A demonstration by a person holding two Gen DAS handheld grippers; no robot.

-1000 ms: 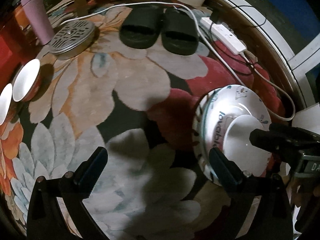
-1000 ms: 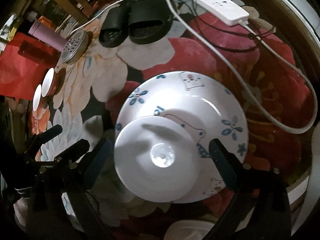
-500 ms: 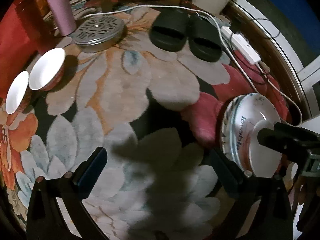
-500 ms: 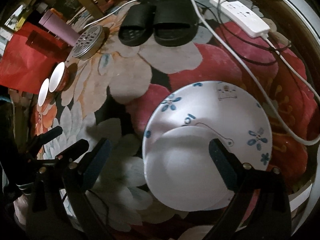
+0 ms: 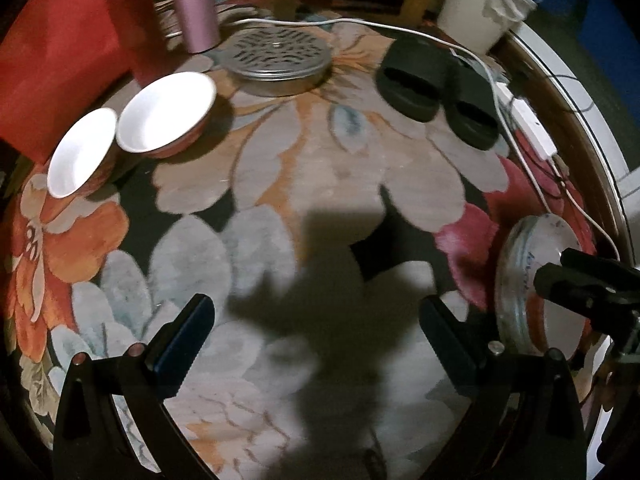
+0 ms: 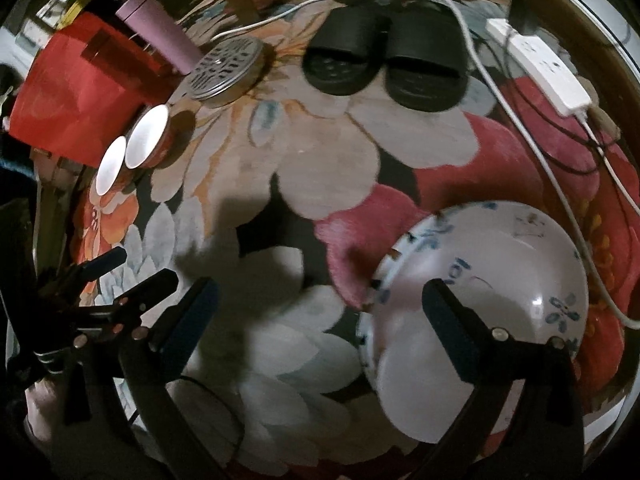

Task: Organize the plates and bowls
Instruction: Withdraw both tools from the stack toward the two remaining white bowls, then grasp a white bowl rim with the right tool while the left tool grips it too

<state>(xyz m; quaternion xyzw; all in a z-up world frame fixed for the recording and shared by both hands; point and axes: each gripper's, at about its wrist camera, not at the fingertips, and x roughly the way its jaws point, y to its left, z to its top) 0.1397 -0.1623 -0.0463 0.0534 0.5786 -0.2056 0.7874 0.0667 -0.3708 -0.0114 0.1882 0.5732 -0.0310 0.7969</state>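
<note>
My rug (image 5: 304,168) is a floral print: grey, orange and red blooms on black. The two bowls (image 5: 166,114) at its left edge are white inside, reddish outside. The plate (image 6: 516,256) is white with blue flowers. The slippers (image 6: 384,68) are black, the bottle (image 5: 192,0) pink.

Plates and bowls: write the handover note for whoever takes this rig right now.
Left gripper: open, empty, over bare rug.
Right gripper: open, empty, beside the plate stack.
Plate stack: patterned plate with a smaller white dish on top, at the rug's right.
Two red bowls: side by side at far left, unstacked.
Left to do: stack the bowls, probably.
</note>
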